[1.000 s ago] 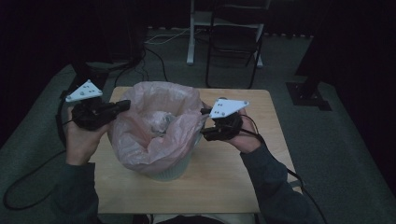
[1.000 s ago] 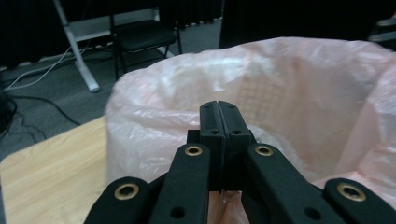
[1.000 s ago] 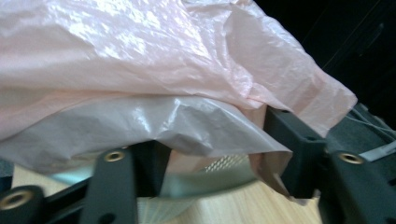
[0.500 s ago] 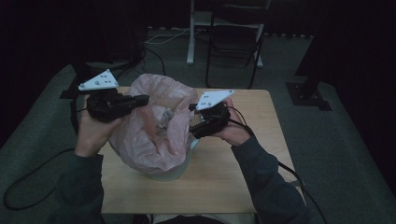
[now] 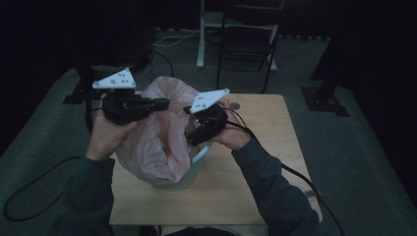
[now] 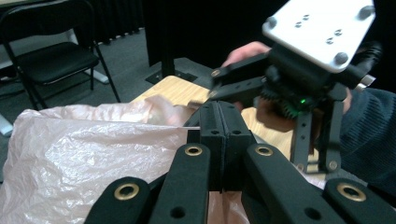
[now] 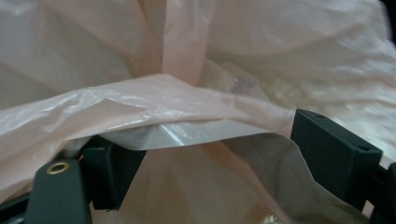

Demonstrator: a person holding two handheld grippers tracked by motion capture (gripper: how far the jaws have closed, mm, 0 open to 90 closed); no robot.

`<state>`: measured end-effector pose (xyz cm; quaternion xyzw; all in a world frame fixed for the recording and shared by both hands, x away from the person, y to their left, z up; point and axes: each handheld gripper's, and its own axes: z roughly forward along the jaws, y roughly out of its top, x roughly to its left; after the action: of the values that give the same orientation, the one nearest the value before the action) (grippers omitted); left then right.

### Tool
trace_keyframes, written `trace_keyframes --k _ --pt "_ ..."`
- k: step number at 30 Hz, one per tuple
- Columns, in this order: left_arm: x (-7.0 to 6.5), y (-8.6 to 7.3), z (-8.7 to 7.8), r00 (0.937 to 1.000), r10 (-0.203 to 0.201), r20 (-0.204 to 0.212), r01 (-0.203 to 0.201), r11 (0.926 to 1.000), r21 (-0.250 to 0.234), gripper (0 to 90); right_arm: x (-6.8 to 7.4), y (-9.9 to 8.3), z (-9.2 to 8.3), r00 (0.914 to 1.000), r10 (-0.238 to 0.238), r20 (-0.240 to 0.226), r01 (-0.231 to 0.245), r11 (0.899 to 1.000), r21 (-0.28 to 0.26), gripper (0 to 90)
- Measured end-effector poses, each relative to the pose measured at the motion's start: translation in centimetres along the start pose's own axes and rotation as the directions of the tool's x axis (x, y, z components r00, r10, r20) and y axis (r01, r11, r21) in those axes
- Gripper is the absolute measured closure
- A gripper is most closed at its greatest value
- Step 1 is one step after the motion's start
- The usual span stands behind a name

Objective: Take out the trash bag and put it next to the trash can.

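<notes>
A thin pink plastic bag (image 5: 152,142) lines a pale round bin (image 5: 196,164) on a wooden table (image 5: 255,187). My left gripper (image 5: 164,103) is held above the bin's left side, shut on the bag's (image 6: 93,149) upper edge, which it holds lifted. My right gripper (image 5: 189,133) is at the bin's right rim, pointing into the bag. Its jaws stand wide open, and a fold of bag film (image 7: 187,93) lies across the gap between them. From the left gripper view, the right gripper (image 6: 214,83) shows just beyond my own shut jaws.
A black folding chair (image 5: 248,44) stands on the carpet behind the table. A dark stand base (image 5: 324,98) sits on the floor to the right. Cables trail across the floor at left and from the right gripper over the table.
Both grippers moved inward toward each other and upward. The left one lifted the bag's edge toward the middle, and the bag's mouth narrowed and bunched up.
</notes>
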<state>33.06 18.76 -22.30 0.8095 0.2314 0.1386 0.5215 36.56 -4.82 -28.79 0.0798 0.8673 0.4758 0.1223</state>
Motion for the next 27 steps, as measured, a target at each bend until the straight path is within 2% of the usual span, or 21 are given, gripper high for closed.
trace_keyframes --k 3,6,7,9,11,14,15,16,17,18,19,22,24,26,27 --pt "-0.3 0.6 0.2 0.9995 0.000 0.032 0.001 0.9998 -0.020 89.9 -0.1 0.8 0.7 0.9986 0.021 -0.049 -0.021 1.000 -0.014 15.1" --pt "-0.3 0.9 0.4 0.9972 -0.013 0.073 0.017 0.9985 -0.052 90.0 0.1 1.3 1.3 0.9981 0.015 -0.059 -0.017 1.000 -0.018 14.8" --pt "-0.3 0.9 0.4 0.9972 -0.013 0.073 0.017 0.9985 -0.052 90.0 0.1 1.3 1.5 0.9977 0.010 -0.066 -0.012 1.000 -0.024 14.8" --pt "-0.4 1.0 0.6 0.9943 -0.026 0.103 0.034 0.9965 -0.077 90.0 0.0 1.4 1.8 0.9963 0.025 -0.083 -0.027 0.999 -0.025 14.9" --pt "-0.4 0.9 0.7 0.9926 -0.036 0.116 0.047 0.9952 -0.087 90.0 0.1 1.4 2.2 0.9962 0.028 -0.082 -0.030 0.999 -0.027 15.3" --pt "-0.1 0.7 0.7 0.9944 -0.050 0.093 0.059 0.9943 -0.089 90.0 0.4 1.5 2.1 0.9955 0.026 -0.091 -0.031 0.998 -0.059 14.7" --pt "-0.1 0.6 0.6 0.9966 -0.053 0.064 0.058 0.9950 -0.081 90.0 0.5 1.5 1.9 0.9951 0.023 -0.096 -0.029 0.997 -0.066 14.1" --pt "-0.1 0.6 0.6 0.9966 -0.053 0.064 0.058 0.9950 -0.081 89.9 0.5 1.5 1.9 0.9951 0.023 -0.096 -0.029 0.997 -0.066 14.1" --pt "0.0 0.5 0.5 0.9983 -0.051 0.031 0.052 0.9965 -0.066 89.9 0.8 1.4 1.5 0.9940 0.015 -0.108 -0.024 0.997 -0.079 12.6" --pt "0.0 0.5 0.5 0.9983 -0.051 0.031 0.052 0.9965 -0.066 90.0 0.8 1.4 1.5 0.9940 0.015 -0.108 -0.024 0.997 -0.079 12.6" --pt "0.0 0.5 0.4 0.9987 -0.051 0.005 0.051 0.9972 -0.055 89.9 1.0 1.3 1.1 0.9929 0.016 -0.118 -0.027 0.995 -0.092 12.2" --pt "-0.1 0.4 0.6 0.9981 -0.054 0.030 0.056 0.9967 -0.060 89.9 1.0 1.6 1.1 0.9887 0.029 -0.147 -0.047 0.992 -0.118 12.1" --pt "-0.2 0.4 0.8 0.9953 -0.056 0.079 0.061 0.9955 -0.072 89.9 0.9 1.8 1.4 0.9879 0.041 -0.149 -0.057 0.993 -0.107 12.3" --pt "-0.2 0.5 0.9 0.9892 -0.067 0.131 0.079 0.9927 -0.091 89.9 0.9 2.0 2.0 0.9897 0.036 -0.138 -0.049 0.994 -0.094 14.8" --pt "-0.2 0.5 0.9 0.9892 -0.067 0.131 0.079 0.9927 -0.091 89.9 0.9 2.0 2.0 0.9897 0.036 -0.138 -0.049 0.994 -0.094 14.8"
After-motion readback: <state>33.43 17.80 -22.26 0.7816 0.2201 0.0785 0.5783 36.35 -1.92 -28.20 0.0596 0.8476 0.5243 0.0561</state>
